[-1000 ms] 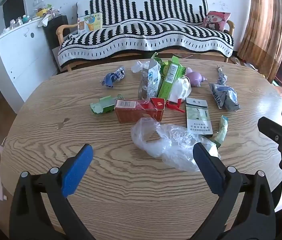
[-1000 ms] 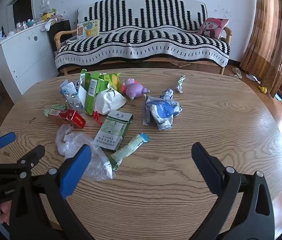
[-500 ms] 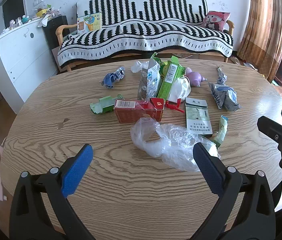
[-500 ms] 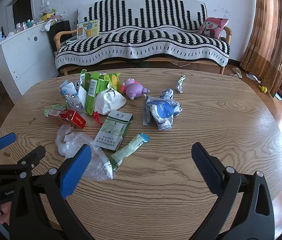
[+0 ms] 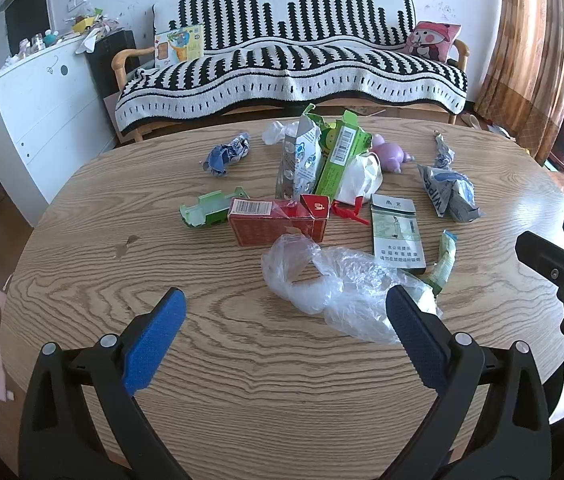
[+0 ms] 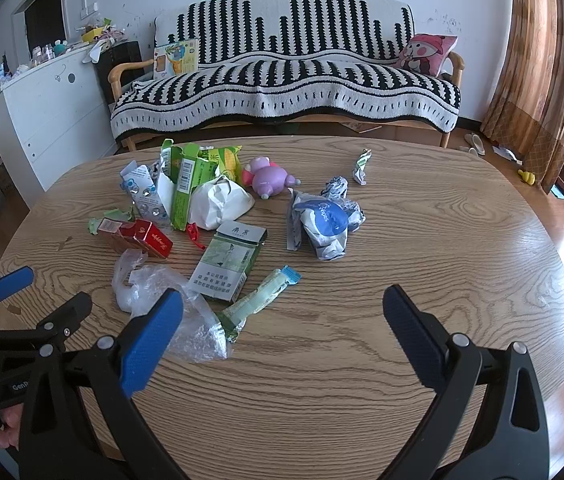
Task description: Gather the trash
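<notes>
Trash lies in the middle of a round wooden table [image 5: 242, 380]. A crumpled clear plastic bag [image 5: 334, 284] lies nearest, also in the right wrist view [image 6: 170, 300]. Behind it are a red carton [image 5: 278, 226], a white-green cigarette pack [image 5: 396, 232], a green box [image 5: 340, 158], a blister pack [image 5: 298, 160], a white wad [image 5: 362, 178], a wipes wrapper [image 5: 448, 192], a blue wrapper [image 5: 226, 152] and a green stick wrapper [image 6: 258, 300]. My left gripper [image 5: 286, 336] is open, just short of the bag. My right gripper [image 6: 282, 328] is open over bare table.
A purple pig toy [image 5: 390, 154] and a small foil scrap [image 6: 362, 164] sit at the far side. A flattened green carton piece [image 5: 210, 212] lies left. A striped sofa [image 5: 290, 68], a white cabinet [image 5: 34, 112] and brown curtains [image 5: 530, 52] stand beyond the table.
</notes>
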### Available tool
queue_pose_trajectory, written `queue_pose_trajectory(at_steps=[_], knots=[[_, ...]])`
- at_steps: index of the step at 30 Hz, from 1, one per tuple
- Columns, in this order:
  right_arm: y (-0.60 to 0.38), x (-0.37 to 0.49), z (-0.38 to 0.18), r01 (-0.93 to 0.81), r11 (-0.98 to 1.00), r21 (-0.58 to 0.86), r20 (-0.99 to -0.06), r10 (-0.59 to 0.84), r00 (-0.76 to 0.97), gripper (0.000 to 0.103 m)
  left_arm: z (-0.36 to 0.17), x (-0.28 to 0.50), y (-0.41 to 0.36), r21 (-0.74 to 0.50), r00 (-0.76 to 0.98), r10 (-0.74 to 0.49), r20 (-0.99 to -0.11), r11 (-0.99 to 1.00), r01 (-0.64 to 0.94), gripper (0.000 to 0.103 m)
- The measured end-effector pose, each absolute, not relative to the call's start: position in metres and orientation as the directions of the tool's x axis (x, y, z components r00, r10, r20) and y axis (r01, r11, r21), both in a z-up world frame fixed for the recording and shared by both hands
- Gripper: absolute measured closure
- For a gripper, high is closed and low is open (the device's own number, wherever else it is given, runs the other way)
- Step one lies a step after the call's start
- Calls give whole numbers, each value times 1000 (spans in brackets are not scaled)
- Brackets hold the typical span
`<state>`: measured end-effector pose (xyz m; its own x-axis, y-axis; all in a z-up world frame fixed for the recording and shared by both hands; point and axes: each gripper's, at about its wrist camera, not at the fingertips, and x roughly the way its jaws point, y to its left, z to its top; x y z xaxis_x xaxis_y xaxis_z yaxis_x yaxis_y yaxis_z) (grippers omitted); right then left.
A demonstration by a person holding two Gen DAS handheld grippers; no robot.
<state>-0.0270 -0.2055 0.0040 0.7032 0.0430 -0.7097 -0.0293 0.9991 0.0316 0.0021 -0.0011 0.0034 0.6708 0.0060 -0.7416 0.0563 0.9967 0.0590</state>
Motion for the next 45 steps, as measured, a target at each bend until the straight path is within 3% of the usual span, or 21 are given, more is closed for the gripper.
queue_pose_trajectory(at_steps=[45], knots=[[-214,-19,-5,-36,995,93,-740,93,666,6,-11,25,27,33,623,9,-782,999,27,6]])
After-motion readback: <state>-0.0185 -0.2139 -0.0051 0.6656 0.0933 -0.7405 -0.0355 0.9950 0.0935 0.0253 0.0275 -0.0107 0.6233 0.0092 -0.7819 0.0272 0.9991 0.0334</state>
